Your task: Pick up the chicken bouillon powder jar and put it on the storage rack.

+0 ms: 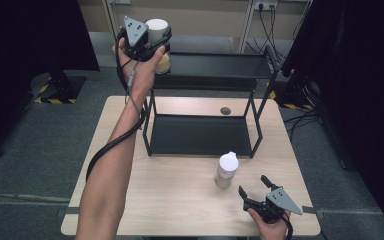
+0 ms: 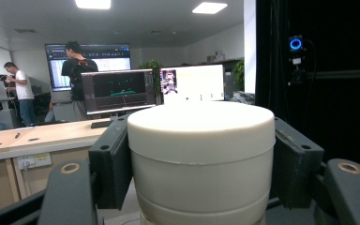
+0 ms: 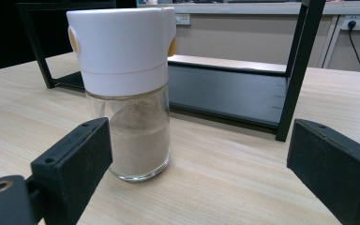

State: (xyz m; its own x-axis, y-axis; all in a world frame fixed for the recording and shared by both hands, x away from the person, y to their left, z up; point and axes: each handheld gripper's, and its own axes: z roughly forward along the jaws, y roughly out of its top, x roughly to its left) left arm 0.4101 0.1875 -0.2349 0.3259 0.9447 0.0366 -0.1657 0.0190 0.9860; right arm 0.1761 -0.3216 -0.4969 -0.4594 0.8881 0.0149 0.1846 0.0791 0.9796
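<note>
Left gripper [image 1: 152, 37] clamped on a white-capped jar [image 1: 157, 31], both jaw pads flat against the cap's sides in the left gripper view [image 2: 200, 154]; jar [image 2: 200, 140] upright, yellowish body showing below the cap, held up at the left end of the rack's top shelf [image 1: 215, 65], can't tell if its base touches the shelf. Right gripper [image 1: 255, 191] near the table's front right edge, jaws spread wide, holding nothing, touching nothing; in the right gripper view [image 3: 197, 154] the spice shaker [image 3: 124, 89] sits just ahead, nearer one jaw, apart from both. Shaker [image 1: 226, 170] upright on the wooden table [image 1: 180, 200], white lid, clear glass, beige powder about half full, between the rack's front and the right gripper. Count: two grippers, two containers, one black two-shelf rack [image 1: 200, 135], lower shelf bare. One round grommet [image 1: 225, 110] in the tabletop behind the rack. Left gripper view background: two people [image 2: 75, 70] standing, monitors [image 2: 119, 90] on a desk.
</note>
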